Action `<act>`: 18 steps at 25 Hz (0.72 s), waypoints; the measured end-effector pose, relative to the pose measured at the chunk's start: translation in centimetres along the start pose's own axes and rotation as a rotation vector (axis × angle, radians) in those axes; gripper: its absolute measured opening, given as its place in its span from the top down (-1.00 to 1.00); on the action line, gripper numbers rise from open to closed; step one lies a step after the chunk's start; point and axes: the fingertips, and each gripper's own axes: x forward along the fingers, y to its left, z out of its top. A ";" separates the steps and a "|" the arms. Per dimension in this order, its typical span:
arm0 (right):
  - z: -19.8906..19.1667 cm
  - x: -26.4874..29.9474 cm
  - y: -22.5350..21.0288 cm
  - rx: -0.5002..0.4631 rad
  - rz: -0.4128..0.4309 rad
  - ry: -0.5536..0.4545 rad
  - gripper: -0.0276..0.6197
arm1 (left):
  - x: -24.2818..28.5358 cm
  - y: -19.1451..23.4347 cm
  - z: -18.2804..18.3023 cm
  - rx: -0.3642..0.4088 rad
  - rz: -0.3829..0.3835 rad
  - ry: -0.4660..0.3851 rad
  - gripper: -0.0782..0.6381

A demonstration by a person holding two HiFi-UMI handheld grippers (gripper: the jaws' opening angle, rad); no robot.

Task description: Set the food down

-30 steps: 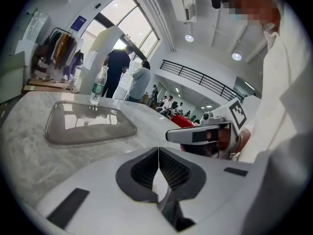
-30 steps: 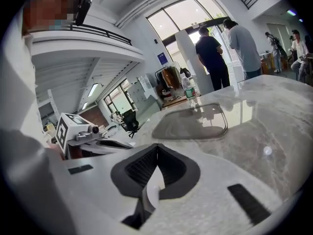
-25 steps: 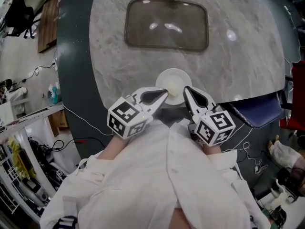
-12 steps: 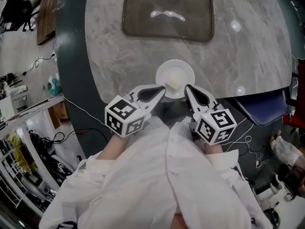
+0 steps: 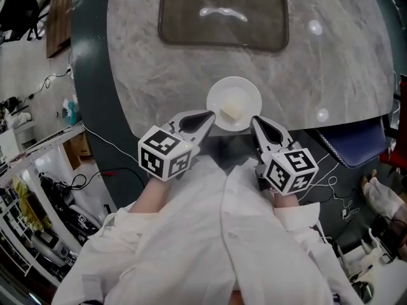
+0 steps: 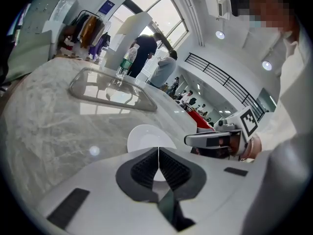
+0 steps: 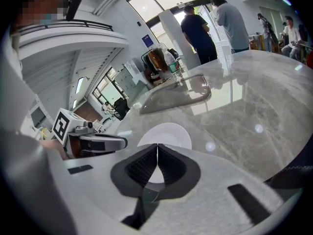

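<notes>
Shows left gripper (image 5: pixel 209 115) and right gripper (image 5: pixel 254 120) clenched on nothing, jaws pressed flat together. Finds the white plate (image 5: pixel 247 93) just ahead of both sets of fingertips and between them, resting on the marble table (image 5: pixel 159 88), pale food (image 5: pixel 231 112) on it. Puts the grey tray (image 5: pixel 191 27) farther ahead, apart from the plate.

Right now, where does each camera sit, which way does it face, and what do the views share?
Head view: on the person's head, looking steeply down at the table, plate with food, left gripper, right gripper, white sleeves.
Left gripper view: on the left gripper, looking along its shut jaws over the plate toward the tray; right gripper at right.
Right gripper view: on the right gripper, along its shut jaws toward plate and tray; left gripper at left.
Shared: plate and tray in all three.
</notes>
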 end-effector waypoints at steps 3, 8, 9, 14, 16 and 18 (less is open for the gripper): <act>-0.6 0.3 -0.2 -0.008 0.003 0.019 0.91 | 0.3 0.5 -0.7 -0.013 0.003 0.031 0.73; -1.4 0.5 -1.0 -0.008 -0.009 0.041 0.91 | 0.8 1.1 -1.2 -0.021 0.016 0.052 0.73; -1.5 0.6 -1.1 -0.006 -0.011 0.041 0.91 | 0.8 1.3 -1.3 -0.021 0.023 0.053 0.73; -2.0 0.9 -1.3 -0.010 -0.018 0.050 0.91 | 1.0 1.5 -1.5 -0.047 0.021 0.040 0.73; -2.1 1.0 -1.4 -0.009 -0.018 0.053 0.91 | 1.1 1.5 -1.2 -0.056 0.025 0.028 0.73; -2.1 1.0 -1.5 -0.010 -0.019 0.053 0.91 | 1.2 1.6 -1.2 -0.060 0.035 0.021 0.73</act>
